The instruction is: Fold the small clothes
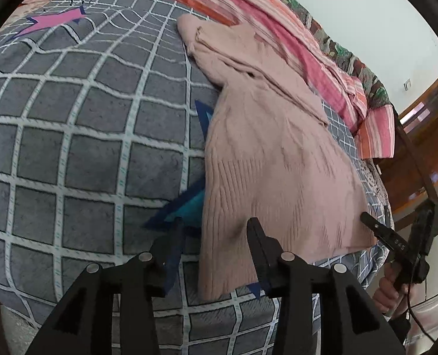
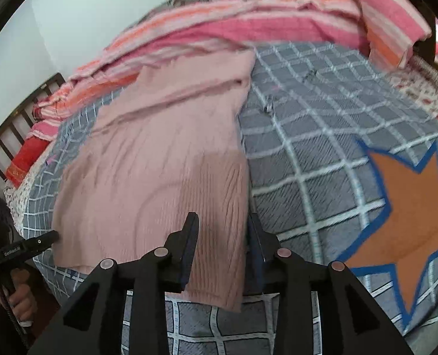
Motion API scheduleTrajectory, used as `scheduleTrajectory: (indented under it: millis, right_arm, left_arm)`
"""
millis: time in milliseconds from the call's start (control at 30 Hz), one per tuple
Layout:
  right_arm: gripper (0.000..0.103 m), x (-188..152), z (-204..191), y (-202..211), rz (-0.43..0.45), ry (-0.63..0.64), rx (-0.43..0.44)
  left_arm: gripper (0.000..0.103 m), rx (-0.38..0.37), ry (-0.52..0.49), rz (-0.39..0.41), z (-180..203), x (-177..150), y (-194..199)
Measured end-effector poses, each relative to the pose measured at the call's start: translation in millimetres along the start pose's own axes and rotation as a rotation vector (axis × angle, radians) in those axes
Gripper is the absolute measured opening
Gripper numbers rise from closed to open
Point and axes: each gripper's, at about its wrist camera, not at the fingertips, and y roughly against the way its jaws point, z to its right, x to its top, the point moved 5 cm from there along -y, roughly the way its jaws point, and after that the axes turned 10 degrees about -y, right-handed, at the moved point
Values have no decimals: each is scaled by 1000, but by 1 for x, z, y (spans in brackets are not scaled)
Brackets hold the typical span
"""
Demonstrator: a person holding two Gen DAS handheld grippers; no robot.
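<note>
A pink knitted sweater (image 1: pixel 278 159) lies spread flat on a bed covered with a grey checked bedspread (image 1: pixel 80 136), its ribbed hem near the bed's front edge and its upper part reaching back toward the striped pink and orange blanket (image 1: pixel 278 20) bunched along the far edge. One sleeve is folded across the body, and the cuff end points to the far side of the bed.

The left gripper (image 1: pixel 216 227) hangs over the hem's left corner. Its jaws stand partly open: the right finger sits over the knit, the left finger over the bedspread beside a teal and navy star print (image 1: pixel 186 210). The pads do not press on the cloth, and nothing is held.

The right gripper (image 2: pixel 222 222) hovers at the opposite hem corner, also partly open. The sweater (image 2: pixel 160 171) edge runs up between its fingers, one finger over the ribbing and the other just past the cloth's side over the bedspread (image 2: pixel 307 153); the fabric is not pinched. A large orange star with a blue border (image 2: pixel 402 216) is printed on the cover to that side.

Each camera catches the other tool at the picture's margin, gripped by a bare hand (image 1: pixel 387 293) near the front edge of the bed. A wooden headboard with slats (image 2: pixel 15 127) stands at one end, with a red pillow (image 2: pixel 27 156) against it
</note>
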Motion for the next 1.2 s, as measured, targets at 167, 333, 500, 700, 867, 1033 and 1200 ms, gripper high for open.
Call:
scheduleTrajectory:
  millis: [167, 333, 500, 700, 867, 1033, 1200]
  right_arm:
    - [33, -20, 1, 1, -16, 14, 4]
    - [6, -29, 4, 2, -34, -7, 8]
    - [4, -26, 1, 21, 25, -32, 56]
    - [4, -26, -4, 43, 70, -52, 99]
    - [4, -28, -13, 57, 86, -59, 128]
    - [4, -36, -21, 71, 92, -42, 145]
    - [4, -45, -27, 88, 100, -30, 166]
  left_arm:
    - [39, -7, -57, -4, 14, -12, 2]
    - [16, 19, -44, 8, 17, -14, 1]
    - [6, -25, 32, 61, 9, -8, 17]
    - [6, -72, 23, 146, 11, -3, 48]
    - [6, -79, -7, 188, 20, -1, 64]
    - [6, -82, -8, 208, 19, -4, 74]
    - [6, -93, 2, 227, 11, -12, 89]
